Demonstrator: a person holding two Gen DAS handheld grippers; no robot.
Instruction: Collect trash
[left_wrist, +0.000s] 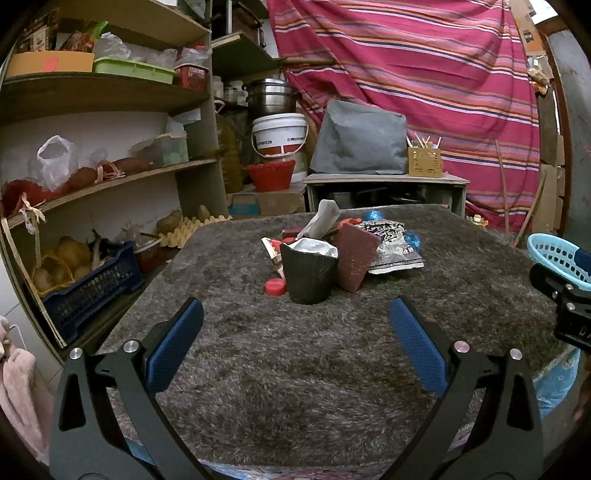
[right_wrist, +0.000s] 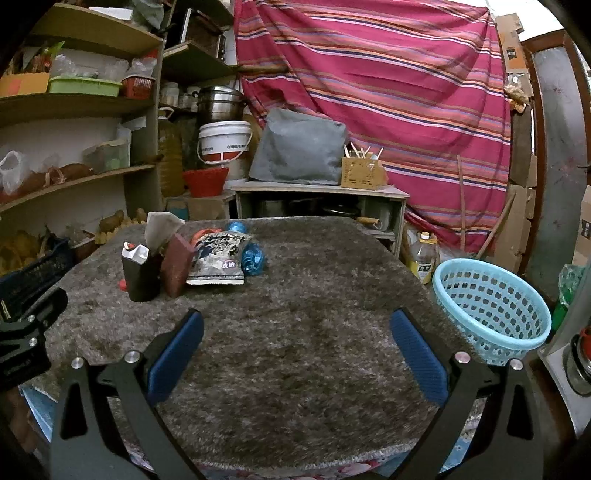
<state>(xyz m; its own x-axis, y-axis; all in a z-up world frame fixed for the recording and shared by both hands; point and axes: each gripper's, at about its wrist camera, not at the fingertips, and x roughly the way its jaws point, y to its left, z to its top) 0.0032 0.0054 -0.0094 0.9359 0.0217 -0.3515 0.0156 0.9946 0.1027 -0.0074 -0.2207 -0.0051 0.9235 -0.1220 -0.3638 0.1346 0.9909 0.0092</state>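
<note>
Left wrist view: left gripper (left_wrist: 295, 314) is held with jaws wide apart, nothing between them, over the grey rug (left_wrist: 295, 369); trash pile (left_wrist: 332, 251) is seen mid-rug, black cup (left_wrist: 309, 273) in front, snack bag (left_wrist: 391, 240) print unreadable. Right wrist view: right gripper (right_wrist: 295, 317) is likewise spread and empty; blue basket (right_wrist: 491, 306) is seen just beside the rug's right edge, well apart from the pile.

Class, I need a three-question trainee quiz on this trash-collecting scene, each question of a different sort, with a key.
1. True or false: the left tongs grip the black cup.
2. The light blue basket sits at the table's: A) right edge B) left edge C) centre.
3. What small red thing lies beside the black cup?

Key: 1 false, both the left and right tongs are open and hold nothing; 2 A; 3 a red bottle cap.
</note>
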